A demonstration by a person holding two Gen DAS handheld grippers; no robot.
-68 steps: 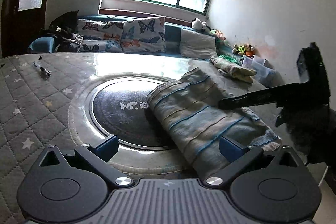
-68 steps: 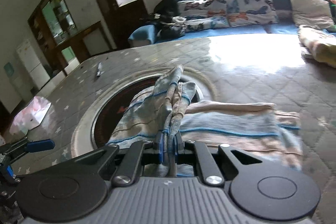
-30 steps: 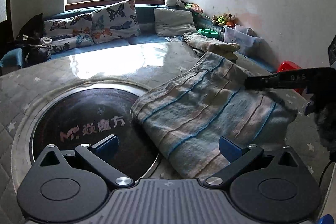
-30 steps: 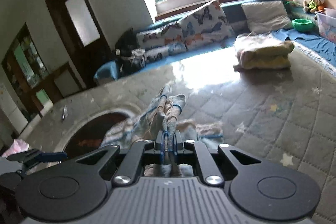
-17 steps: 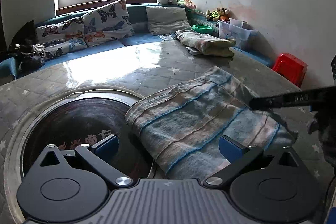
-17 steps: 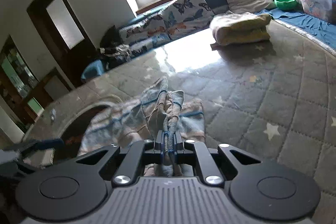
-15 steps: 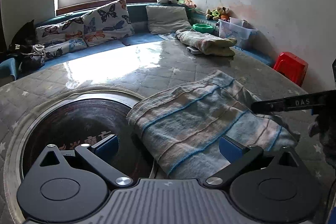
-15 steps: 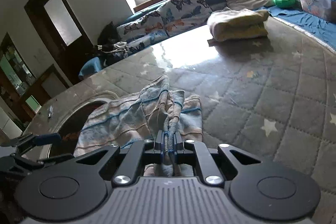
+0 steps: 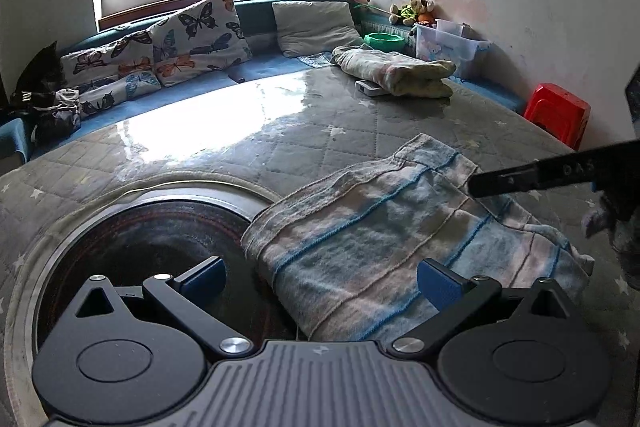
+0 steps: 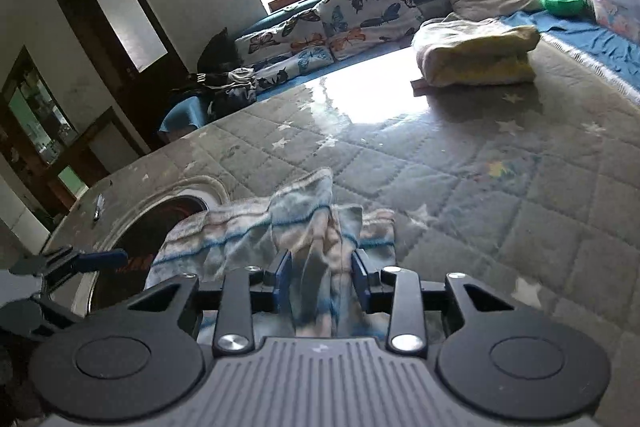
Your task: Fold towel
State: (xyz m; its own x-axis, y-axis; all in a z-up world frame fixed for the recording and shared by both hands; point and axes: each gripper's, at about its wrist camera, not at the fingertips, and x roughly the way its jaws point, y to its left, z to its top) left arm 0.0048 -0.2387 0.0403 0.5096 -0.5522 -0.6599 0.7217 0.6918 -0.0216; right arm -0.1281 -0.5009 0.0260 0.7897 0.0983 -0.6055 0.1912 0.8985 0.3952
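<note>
Right wrist view: right gripper [image 10: 320, 277] just parted, releasing bunched blue-striped terry towel [image 10: 280, 227] folded on table; left gripper [image 9: 318, 277] spread, empty.

Quilted grey tabletop [image 9: 304, 143] with little stars, a dark round inset [image 9: 132, 239] sunk into it. Over by the window, butterfly cushions [image 9: 200, 31] line the blue bench; a bundled blanket [image 9: 396, 71] lies at the far edge, red stool [image 9: 558, 115] beyond.

Left gripper [image 9: 320, 277] fingers spread wide; right gripper [image 10: 320, 277] fingers partly parted, low.
</note>
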